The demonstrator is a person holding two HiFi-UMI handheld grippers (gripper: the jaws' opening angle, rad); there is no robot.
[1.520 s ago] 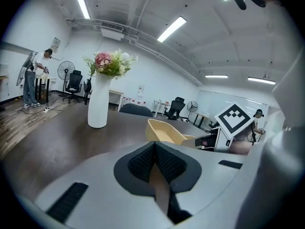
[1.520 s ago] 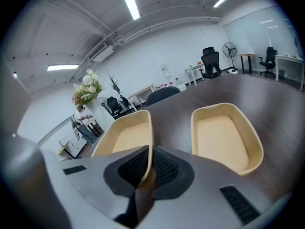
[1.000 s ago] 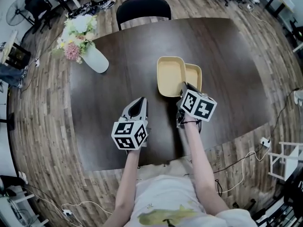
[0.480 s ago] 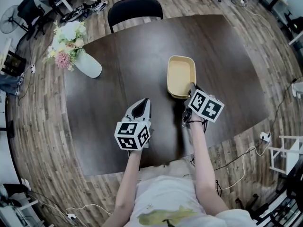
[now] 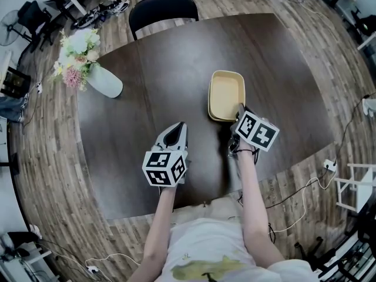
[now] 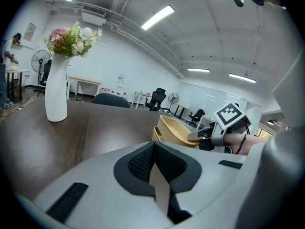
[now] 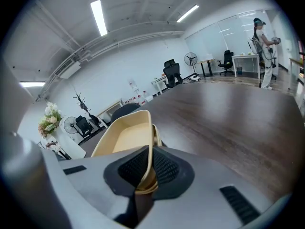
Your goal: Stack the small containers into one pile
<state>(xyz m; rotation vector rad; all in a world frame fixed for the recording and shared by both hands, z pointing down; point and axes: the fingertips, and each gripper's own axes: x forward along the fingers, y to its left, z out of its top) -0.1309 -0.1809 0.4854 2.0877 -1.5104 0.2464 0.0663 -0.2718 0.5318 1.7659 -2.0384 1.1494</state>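
Observation:
A pale yellow container (image 5: 226, 93) lies on the dark table (image 5: 147, 87), right of centre. My right gripper (image 5: 239, 111) is shut on its near rim. In the right gripper view the rim (image 7: 148, 142) runs between the pads of the gripper (image 7: 144, 171), and a second yellow container (image 7: 157, 136) shows just under the held one. The left gripper view shows the upper container (image 6: 178, 130) tilted in the lower one (image 6: 156, 133). My left gripper (image 5: 175, 131) hovers over bare table to the left, jaws shut on nothing (image 6: 155, 151).
A white vase (image 5: 104, 80) with flowers stands at the table's far left, also seen in the left gripper view as the vase (image 6: 56, 94). A black chair (image 5: 163, 9) is behind the table. A person (image 7: 263, 27) stands far off in the room.
The held container moved right, from beside and overlapping the second container to directly on top of it, with my right gripper. The left gripper has hardly shifted.

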